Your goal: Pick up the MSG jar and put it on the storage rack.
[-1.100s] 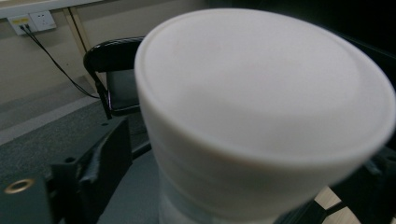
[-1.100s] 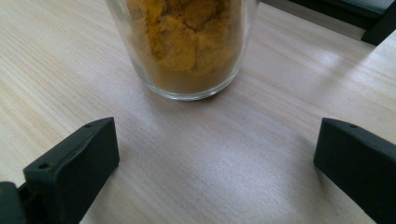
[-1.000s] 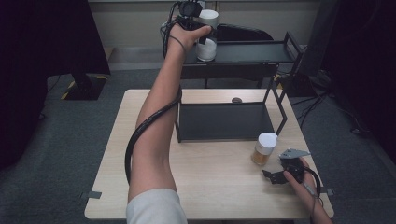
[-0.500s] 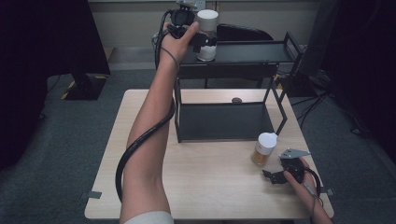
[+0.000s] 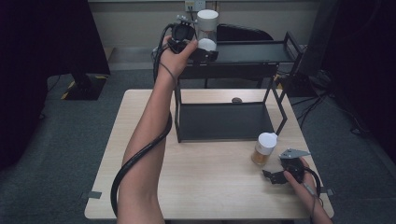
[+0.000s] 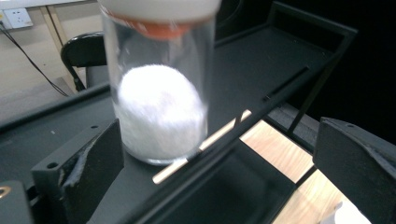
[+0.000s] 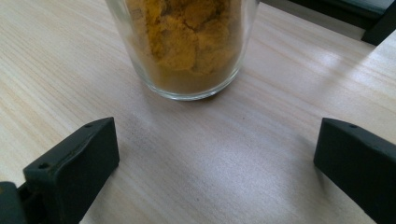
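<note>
We count two jars, two grippers and one black shelf rack [image 5: 280, 51]. On the rack's top shelf stands the jar of white powder [image 5: 207, 30]: clear glass, white lid, orange band beneath it. Our left gripper [image 5: 201, 52] has just opened wide; the jar sits between the jaws, unclamped. On the table [image 5: 210, 186] the jar of yellow powder [image 5: 264, 148] stands just beyond our right gripper [image 5: 273, 176], open and empty.
</note>
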Available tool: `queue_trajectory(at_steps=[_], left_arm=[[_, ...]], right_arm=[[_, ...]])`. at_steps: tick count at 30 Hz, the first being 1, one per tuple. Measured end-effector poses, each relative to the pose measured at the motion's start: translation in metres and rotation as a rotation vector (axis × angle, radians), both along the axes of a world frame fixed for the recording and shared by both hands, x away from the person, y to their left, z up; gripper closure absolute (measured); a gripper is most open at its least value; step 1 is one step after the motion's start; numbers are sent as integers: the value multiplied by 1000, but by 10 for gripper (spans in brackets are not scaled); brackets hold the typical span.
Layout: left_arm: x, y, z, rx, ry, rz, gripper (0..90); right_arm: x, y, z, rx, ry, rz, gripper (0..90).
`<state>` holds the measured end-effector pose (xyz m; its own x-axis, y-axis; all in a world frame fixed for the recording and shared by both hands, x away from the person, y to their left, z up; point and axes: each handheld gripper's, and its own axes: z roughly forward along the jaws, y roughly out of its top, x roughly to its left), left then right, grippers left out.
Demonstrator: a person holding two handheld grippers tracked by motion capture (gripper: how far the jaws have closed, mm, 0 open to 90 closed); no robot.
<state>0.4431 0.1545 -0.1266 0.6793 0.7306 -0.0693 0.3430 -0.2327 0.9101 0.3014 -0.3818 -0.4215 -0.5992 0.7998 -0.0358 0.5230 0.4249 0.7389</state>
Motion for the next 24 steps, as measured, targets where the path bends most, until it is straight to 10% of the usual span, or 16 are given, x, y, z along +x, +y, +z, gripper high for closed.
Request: queue_trajectory(at_steps=[24], left_arm=[[-15,7,-63,-21,26,-97,14]], right_arm=[[0,0,0,1,-2,0,0]])
